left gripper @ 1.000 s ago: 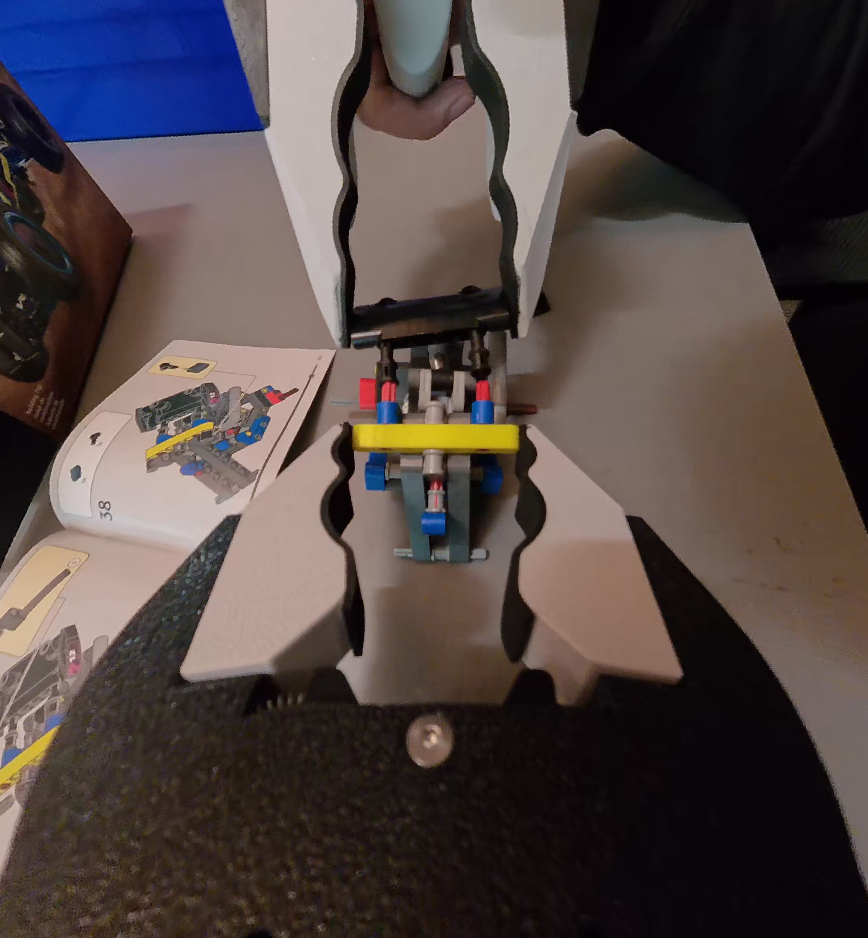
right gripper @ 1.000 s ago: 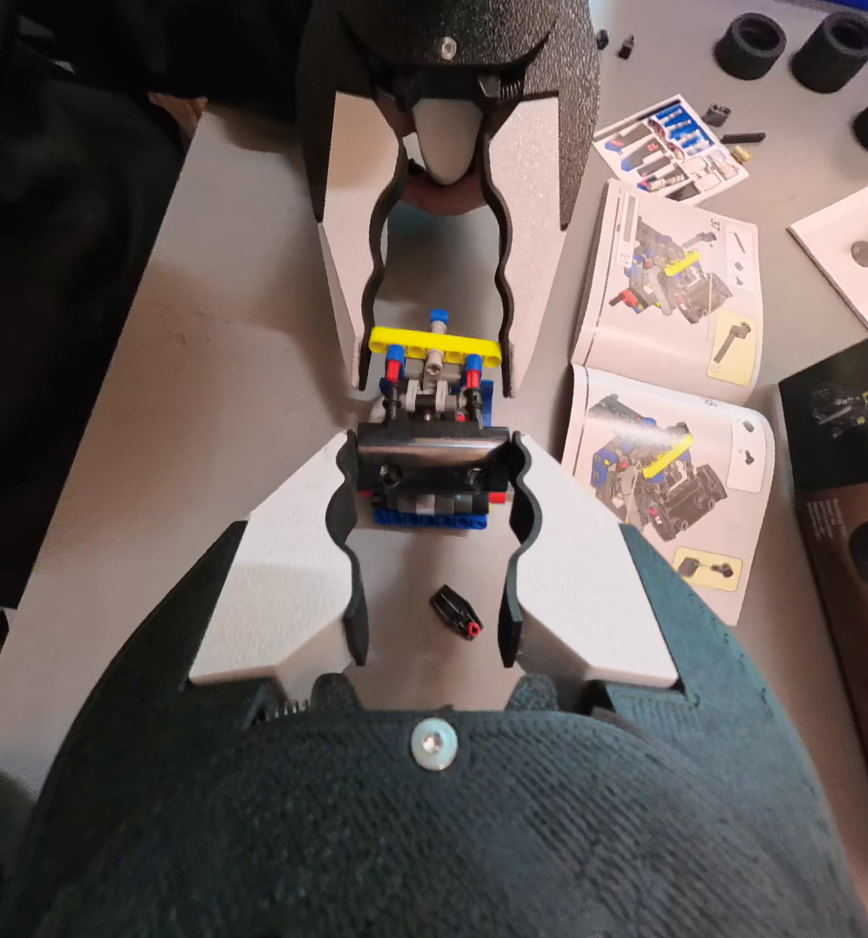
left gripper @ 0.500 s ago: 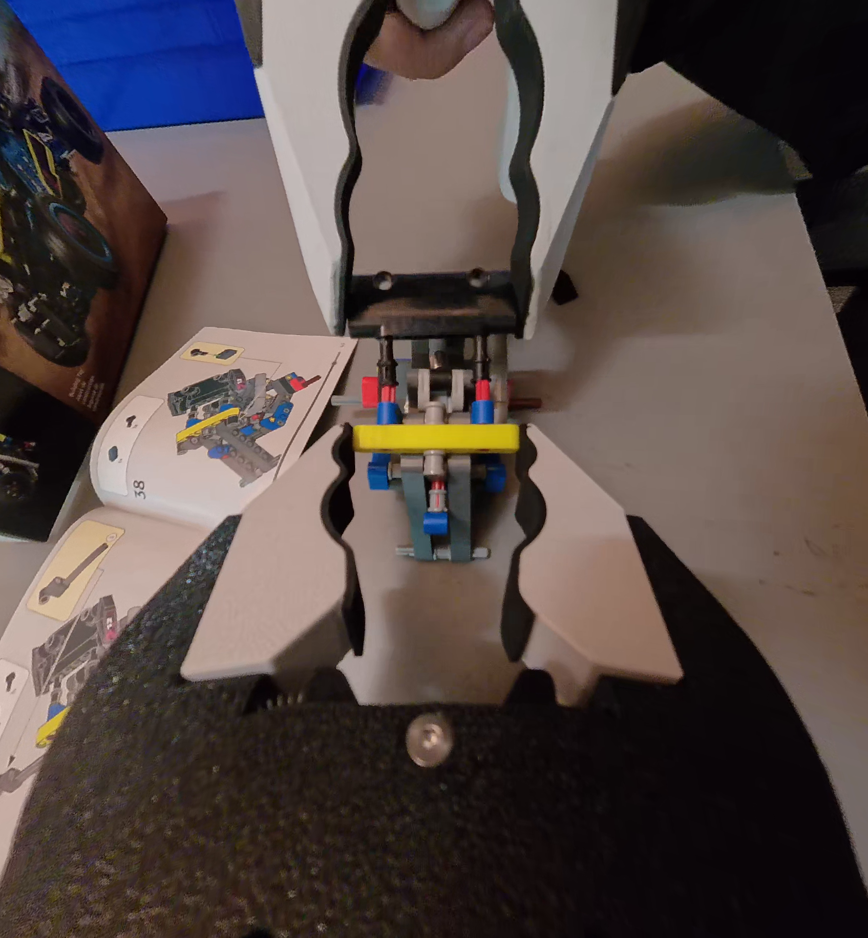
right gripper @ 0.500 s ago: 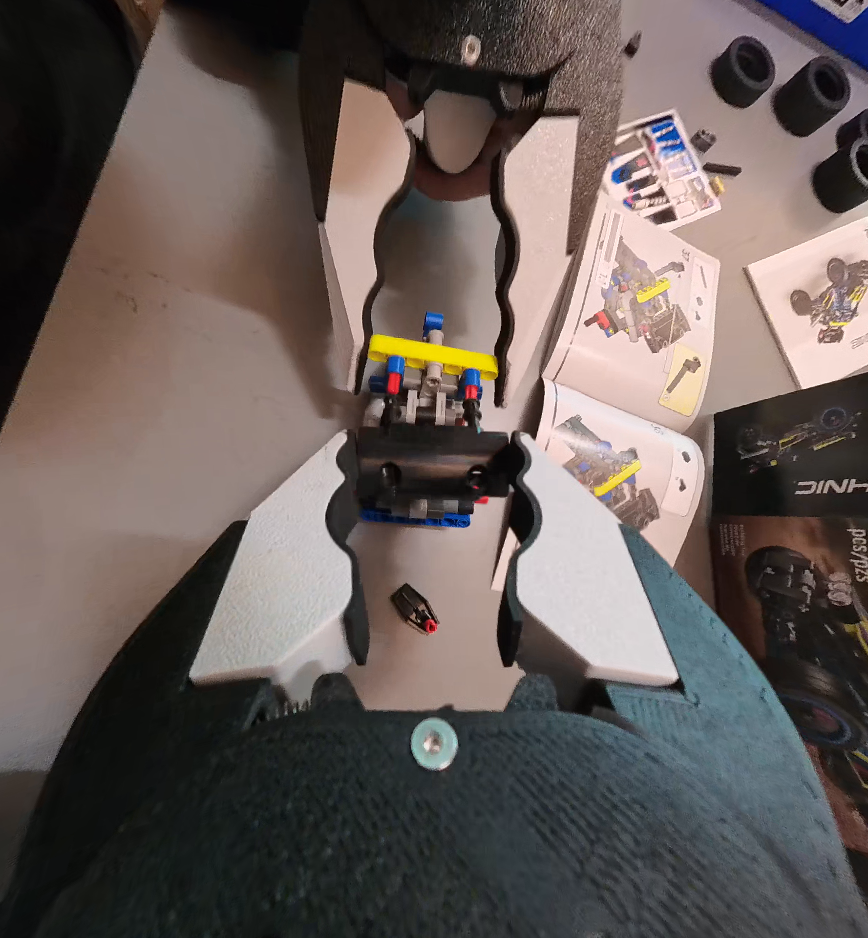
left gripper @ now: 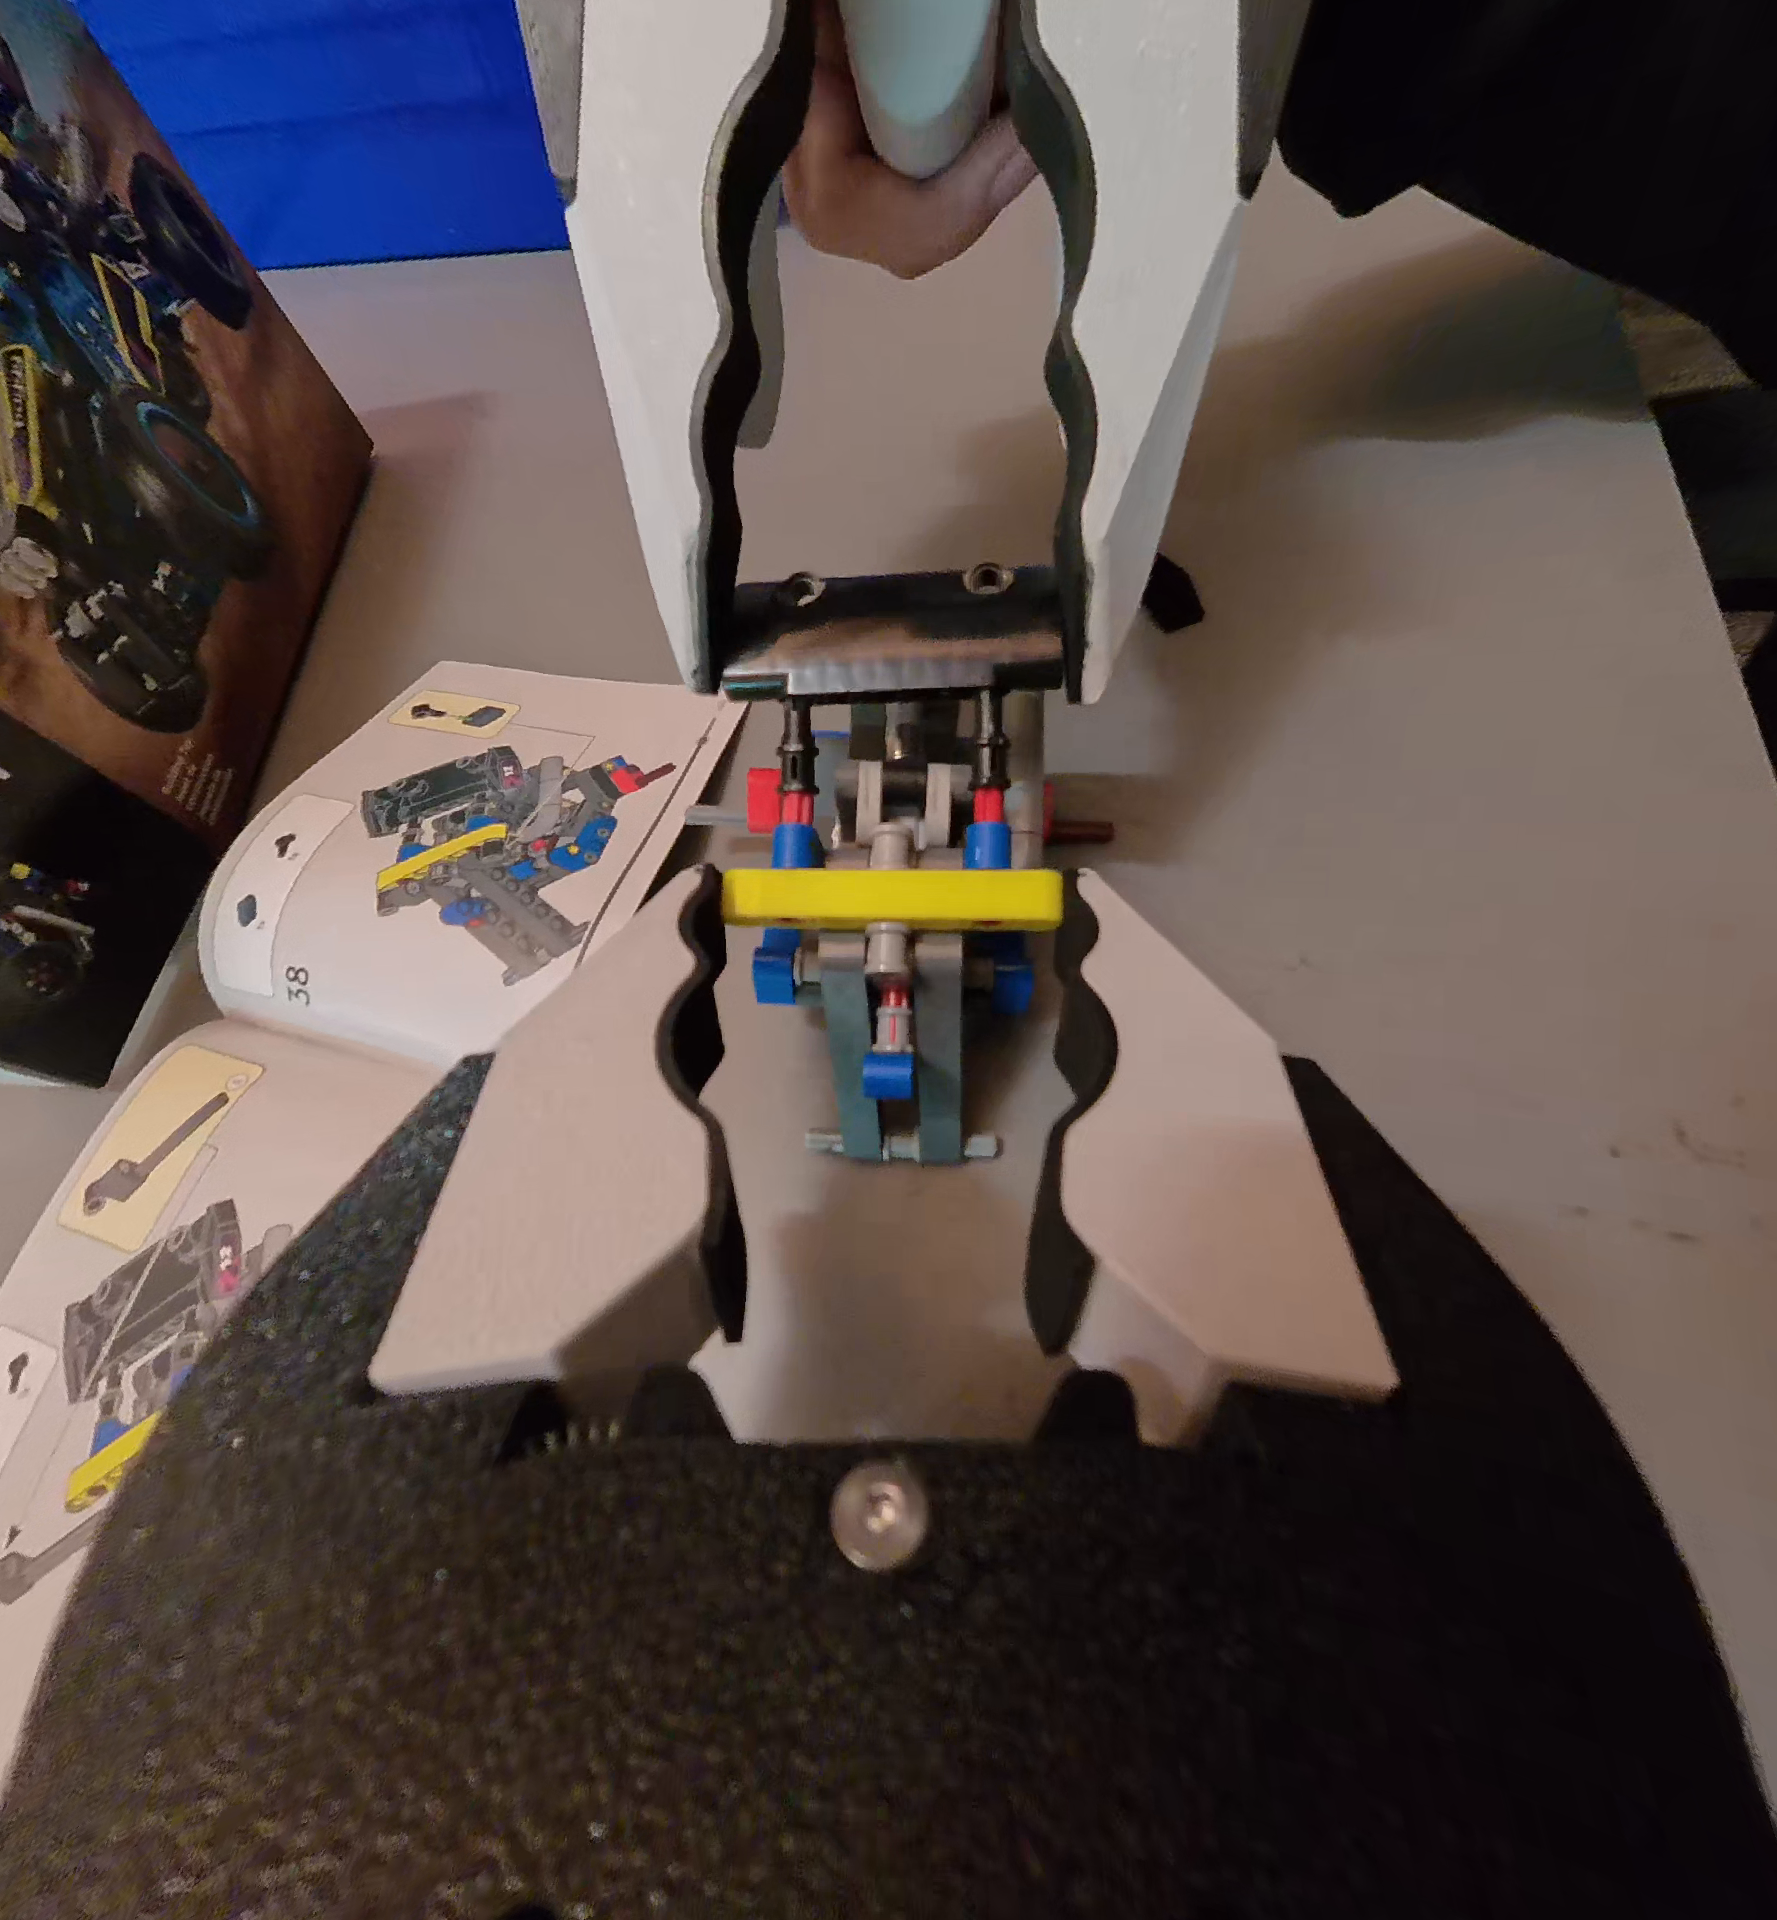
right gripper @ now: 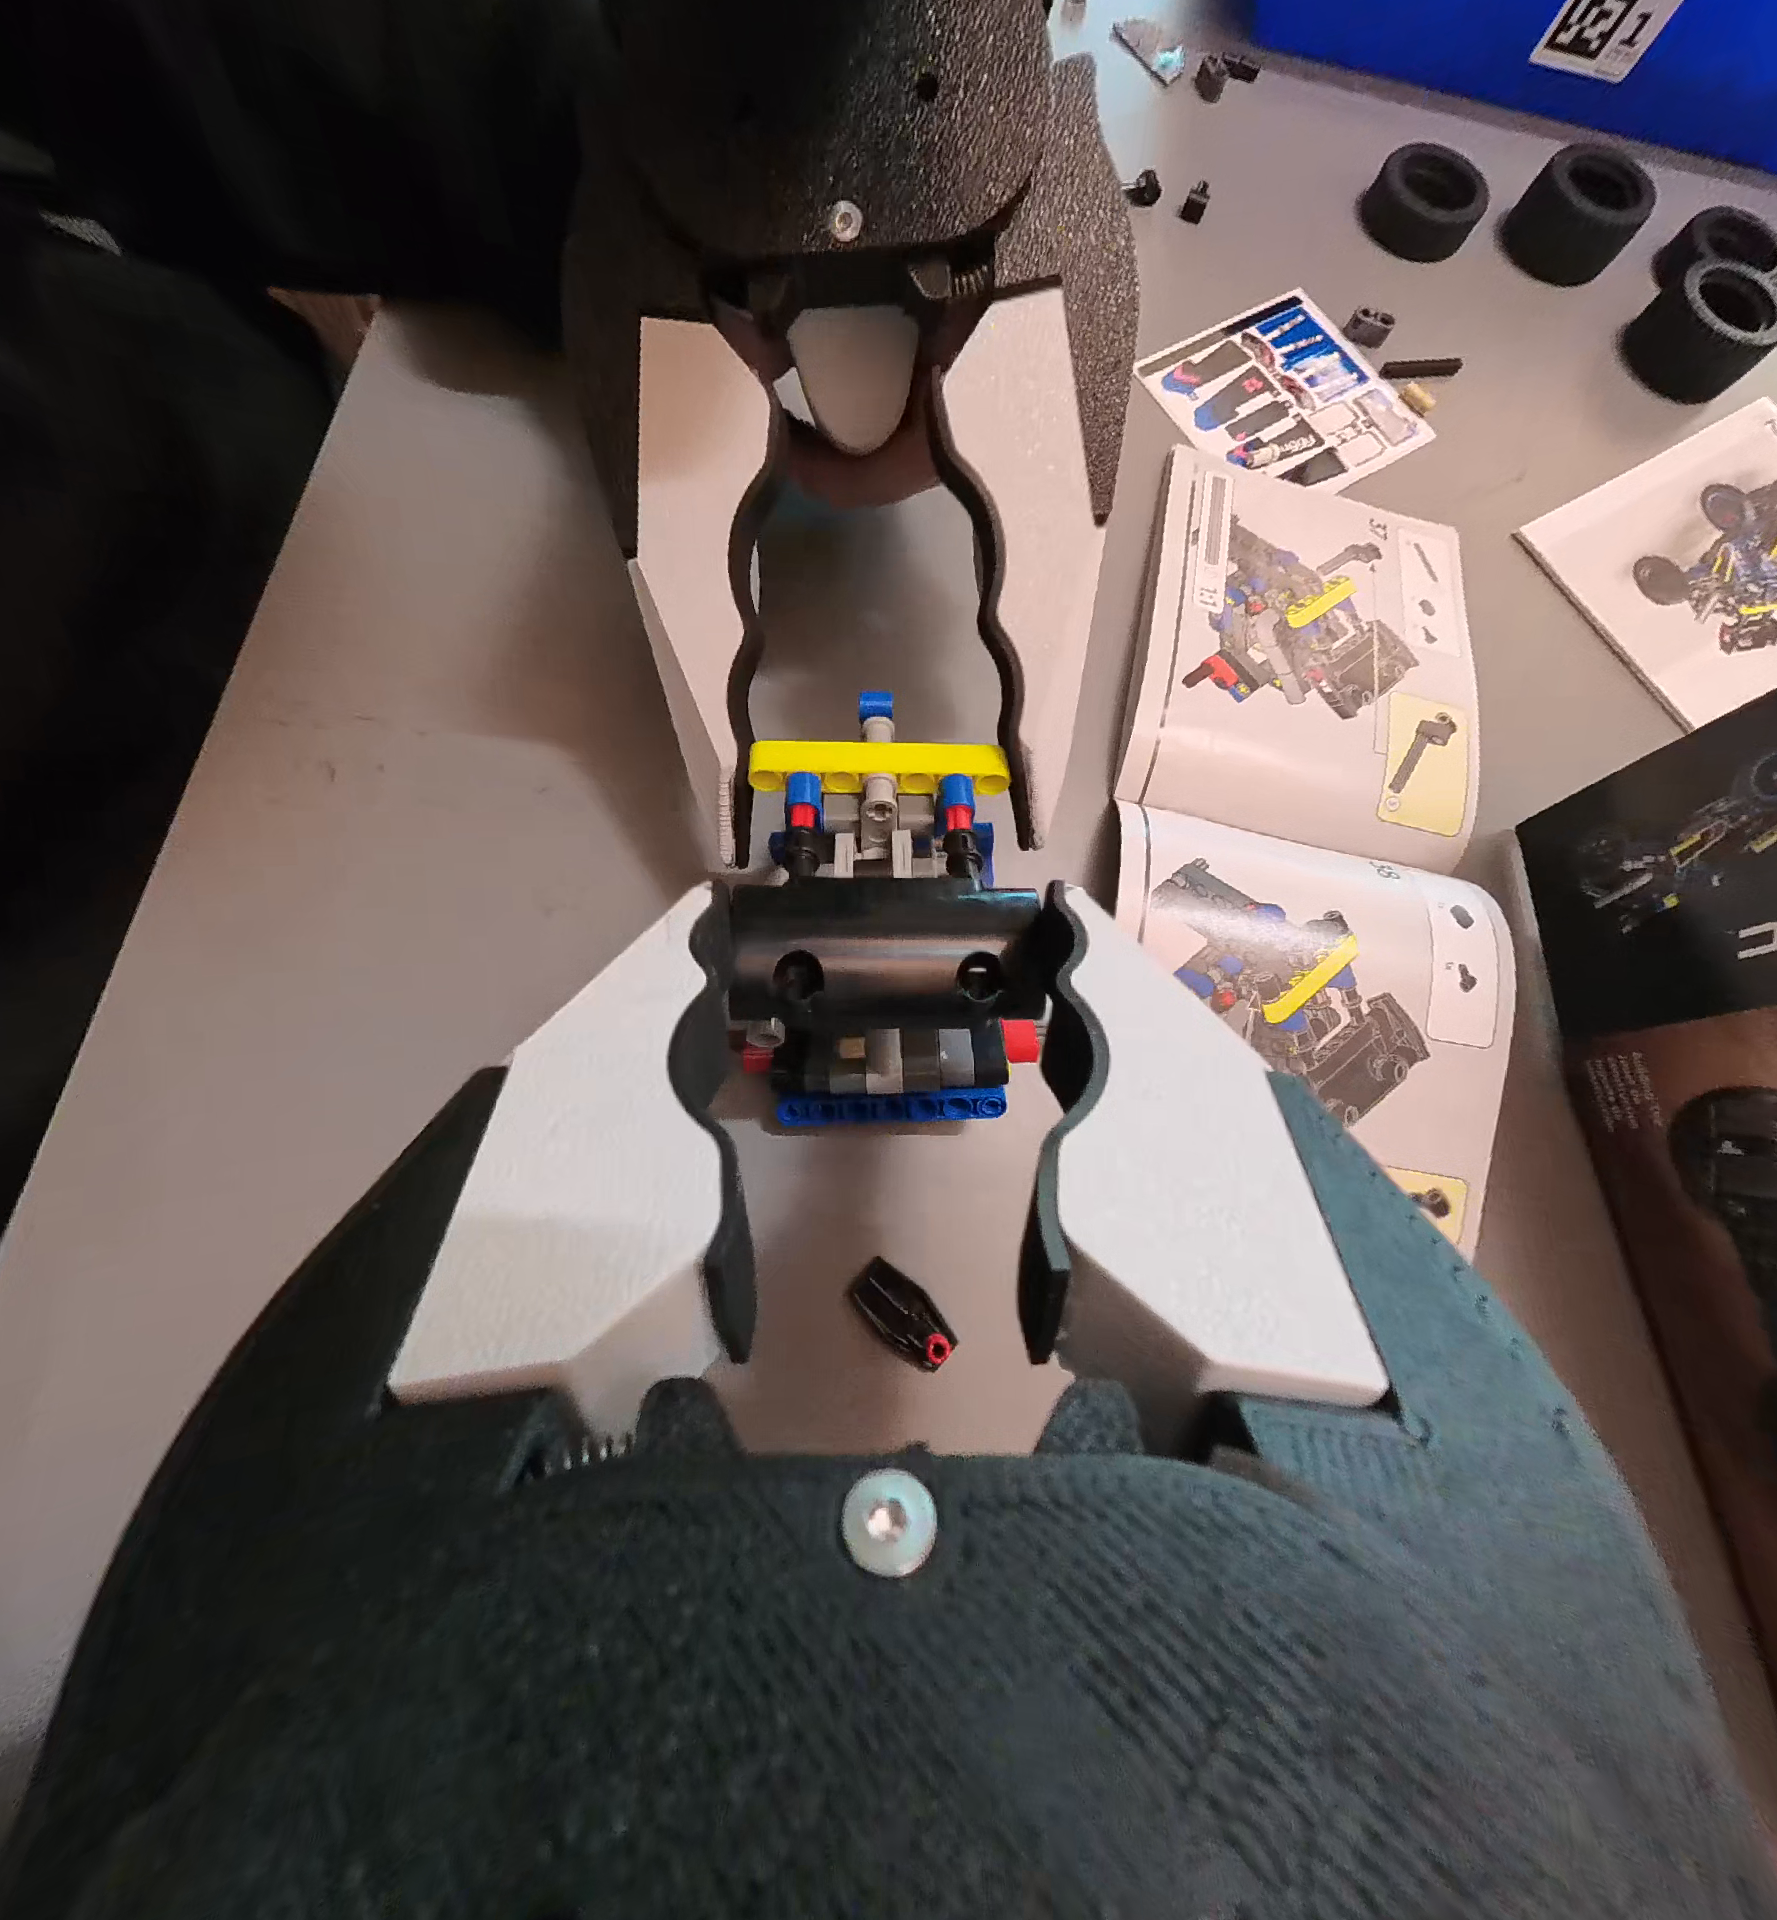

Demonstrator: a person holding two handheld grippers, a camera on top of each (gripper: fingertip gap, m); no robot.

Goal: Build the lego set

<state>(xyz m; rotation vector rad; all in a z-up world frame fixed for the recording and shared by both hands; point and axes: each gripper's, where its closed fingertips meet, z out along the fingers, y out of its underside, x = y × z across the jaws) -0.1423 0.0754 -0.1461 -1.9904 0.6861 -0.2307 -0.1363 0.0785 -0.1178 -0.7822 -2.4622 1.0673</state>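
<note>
A small brick model point(left gripper: 889, 935) with a yellow beam point(left gripper: 889, 899), blue and red pins and a grey frame hangs between both grippers above the grey table point(left gripper: 1435, 935). My left gripper point(left gripper: 889, 904) is shut on the ends of the yellow beam. Opposite it, my right gripper point(left gripper: 889, 665) is shut on a black panel point(left gripper: 889, 623) that sits on the model's two black pins. In the right wrist view my right gripper point(right gripper: 879, 935) clamps the black panel point(right gripper: 879, 966), and the left gripper point(right gripper: 879, 847) holds the yellow beam point(right gripper: 873, 764) beyond it.
A small black piece with a red tip point(right gripper: 905, 1314) lies on the table under my right gripper. An open instruction booklet point(right gripper: 1299, 644), a sticker sheet point(right gripper: 1279, 390), several black tyres point(right gripper: 1580, 213), a dark set box point(left gripper: 105, 468) and a blue bin point(right gripper: 1590, 62) lie alongside. My two grippers' fingertips are within a few centimetres of each other.
Both grippers have moved together over the table with the model held between them; booklet and box shift in view. The black panel's holed face has tilted into the left view. Both grasps are unchanged.
</note>
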